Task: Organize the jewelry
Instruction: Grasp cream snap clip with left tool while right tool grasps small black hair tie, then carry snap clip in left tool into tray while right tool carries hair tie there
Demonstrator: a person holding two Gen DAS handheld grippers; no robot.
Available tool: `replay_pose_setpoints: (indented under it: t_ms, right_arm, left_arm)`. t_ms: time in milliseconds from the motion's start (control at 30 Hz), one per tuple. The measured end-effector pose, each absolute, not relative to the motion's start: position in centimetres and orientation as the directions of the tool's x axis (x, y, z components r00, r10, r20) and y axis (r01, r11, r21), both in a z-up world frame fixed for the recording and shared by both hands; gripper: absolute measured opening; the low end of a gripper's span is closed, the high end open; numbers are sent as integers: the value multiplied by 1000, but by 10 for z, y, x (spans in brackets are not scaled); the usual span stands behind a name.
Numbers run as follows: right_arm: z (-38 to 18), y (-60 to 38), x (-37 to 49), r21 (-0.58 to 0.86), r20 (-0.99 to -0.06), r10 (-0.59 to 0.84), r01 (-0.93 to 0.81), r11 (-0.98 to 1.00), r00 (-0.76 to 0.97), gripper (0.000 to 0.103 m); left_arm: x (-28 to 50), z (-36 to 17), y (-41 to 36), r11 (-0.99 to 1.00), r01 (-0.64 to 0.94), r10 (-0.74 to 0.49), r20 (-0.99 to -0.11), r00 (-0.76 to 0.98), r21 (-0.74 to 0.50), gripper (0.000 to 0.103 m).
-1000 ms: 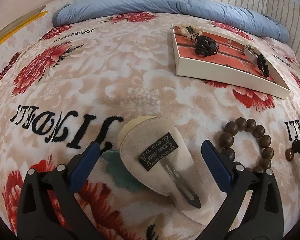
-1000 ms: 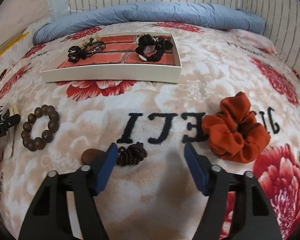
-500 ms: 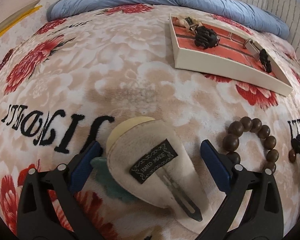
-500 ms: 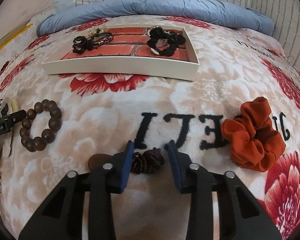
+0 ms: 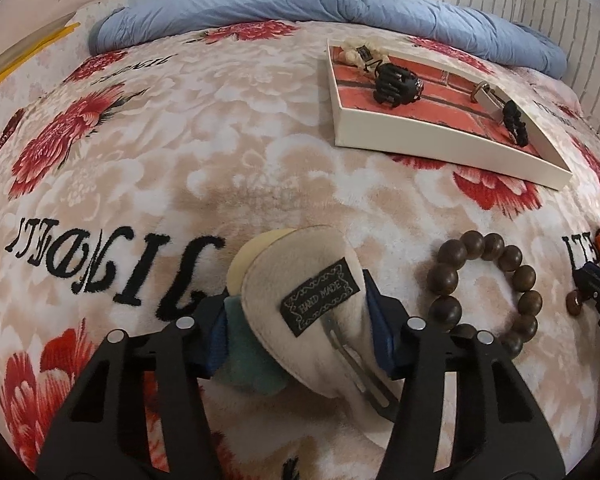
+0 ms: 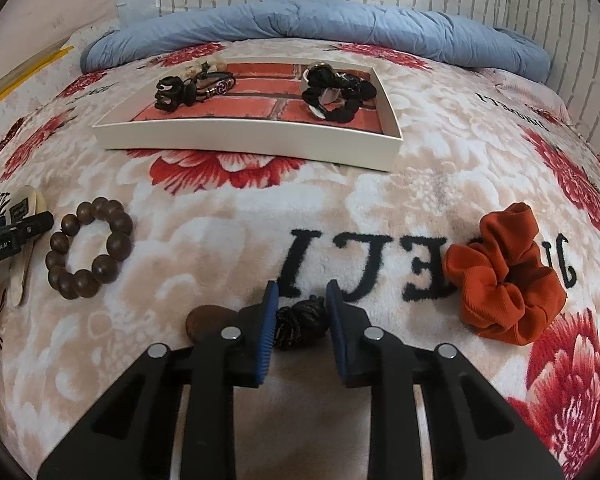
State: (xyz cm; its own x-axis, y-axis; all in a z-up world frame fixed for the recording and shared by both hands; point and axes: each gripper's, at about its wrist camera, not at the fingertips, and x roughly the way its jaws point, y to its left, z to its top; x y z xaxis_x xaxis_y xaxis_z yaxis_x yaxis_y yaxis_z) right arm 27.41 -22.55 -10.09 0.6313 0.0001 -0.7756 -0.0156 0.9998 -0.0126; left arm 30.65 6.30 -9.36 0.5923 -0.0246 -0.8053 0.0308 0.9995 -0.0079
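plush hair clip (image 5: pixel 300 292), cream with a black "hand made" tag, lies on the floral blanket (image 5: pixel 160 160) of the bed. left tool (image 5: pixel 296 332) is closing on it, blue pads touching both sides. dark coiled hair tie (image 6: pixel 300 320) sits between the pads of the right tool (image 6: pixel 300 320), jaws closing, pads pressing its sides. wooden bead bracelet (image 6: pixel 88 252) lies between the two tools. orange scrunchie (image 6: pixel 504 276) lies off to the right. white tray (image 6: pixel 244 140) farther back holds black hair pieces.
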Motion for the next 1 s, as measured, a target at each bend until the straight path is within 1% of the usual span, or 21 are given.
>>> replay_pose_setpoints:
  t_ms: [800, 1000]
  right_arm:
    - [-99, -224, 269, -20, -761, -3, -19, 1000, 649, 24]
    - [-100, -225, 267, -19, -751, -2, -18, 1000, 660, 24]
  left_arm:
    - [303, -94, 66, 1000, 22, -17, -795, 607, -4, 54]
    - [300, -93, 64, 1000, 26, -11, -779, 627, 6, 54]
